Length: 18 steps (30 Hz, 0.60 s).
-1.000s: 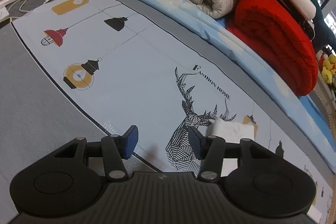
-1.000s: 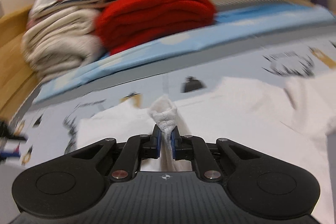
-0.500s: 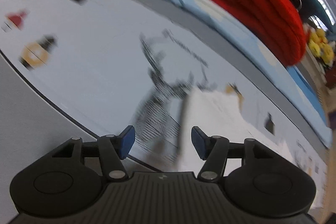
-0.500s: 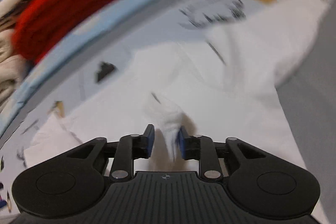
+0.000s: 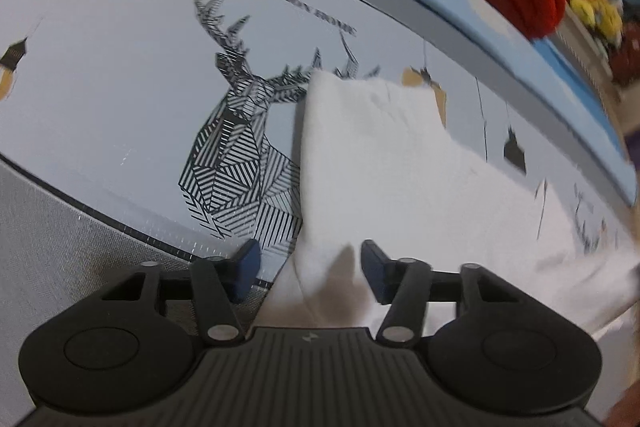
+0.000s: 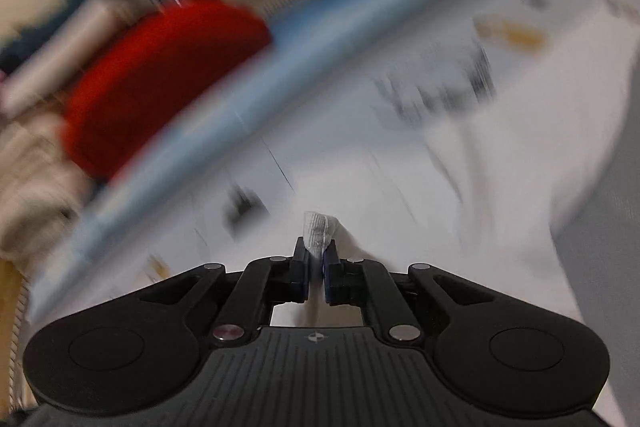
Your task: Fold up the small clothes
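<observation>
The right gripper (image 6: 316, 269) pinches a bunched tip of the white garment (image 5: 400, 163), its jaws having just closed. The left gripper (image 5: 310, 273) stands spread, jaws closing around an untouched edge. The cloth (plain, soft, lightly creased) lies on the deer-printed mat (image 5: 140, 67).

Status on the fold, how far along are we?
Early. Done: the white garment is spread on the printed mat, and no fold shows yet. In hand: the right gripper is shut on a pinch of its cloth, jaws just closing; the left gripper is open, its jaws just closing, with a garment edge between them, not pressed. Left: grip that edge, then make every fold.
</observation>
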{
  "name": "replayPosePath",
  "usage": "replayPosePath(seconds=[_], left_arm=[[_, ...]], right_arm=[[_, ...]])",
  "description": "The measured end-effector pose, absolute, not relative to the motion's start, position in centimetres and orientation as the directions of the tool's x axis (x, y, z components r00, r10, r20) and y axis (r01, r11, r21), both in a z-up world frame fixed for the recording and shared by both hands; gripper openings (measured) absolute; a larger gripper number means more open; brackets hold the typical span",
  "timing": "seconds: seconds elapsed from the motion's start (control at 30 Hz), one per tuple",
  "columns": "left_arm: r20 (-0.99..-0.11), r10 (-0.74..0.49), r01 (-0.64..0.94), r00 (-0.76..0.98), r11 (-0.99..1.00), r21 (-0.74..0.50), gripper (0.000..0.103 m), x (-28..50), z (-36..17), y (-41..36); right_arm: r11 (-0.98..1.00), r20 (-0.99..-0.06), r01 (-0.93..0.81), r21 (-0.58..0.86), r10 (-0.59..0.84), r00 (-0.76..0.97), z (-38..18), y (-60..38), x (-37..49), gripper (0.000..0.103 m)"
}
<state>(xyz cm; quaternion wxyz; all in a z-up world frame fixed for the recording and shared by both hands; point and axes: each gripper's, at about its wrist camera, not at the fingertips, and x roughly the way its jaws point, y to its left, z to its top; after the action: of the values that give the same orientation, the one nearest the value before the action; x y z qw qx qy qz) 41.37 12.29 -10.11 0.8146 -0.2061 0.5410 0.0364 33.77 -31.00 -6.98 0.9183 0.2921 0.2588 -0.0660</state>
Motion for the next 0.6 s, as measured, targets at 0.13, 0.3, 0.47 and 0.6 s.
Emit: replayPosePath(seconds=[0.13, 0.3, 0.47, 0.6], left_arm=[[-0.908, -0.121, -0.156, 0.400, 0.968, -0.198, 0.009, 41.2, -10.2, 10.9], [-0.908, -0.070, -0.084, 0.413, 0.990, -0.114, 0.005, 40.7, -9.9, 10.8], [-0.908, -0.071, -0.082, 0.413, 0.990, -0.114, 0.005, 40.5, -9.7, 11.6], [-0.912, -0.078, -0.045, 0.402, 0.994, -0.104, 0.005, 40.6, -9.8, 11.4]], right_arm=[[0.810, -0.436, 0.305, 0.501, -0.069, 0.897, -5.7, -32.0, 32.9, 0.006], [0.688, -0.657, 0.569, 0.449, -0.177, 0.733, -9.3, -35.7, 33.6, 0.006], [0.718, -0.401, 0.395, 0.573, -0.175, 0.899, -5.8, -35.3, 31.5, 0.005], [0.738, -0.459, 0.463, 0.491, -0.233, 0.857, -5.6, -35.2, 31.8, 0.006]])
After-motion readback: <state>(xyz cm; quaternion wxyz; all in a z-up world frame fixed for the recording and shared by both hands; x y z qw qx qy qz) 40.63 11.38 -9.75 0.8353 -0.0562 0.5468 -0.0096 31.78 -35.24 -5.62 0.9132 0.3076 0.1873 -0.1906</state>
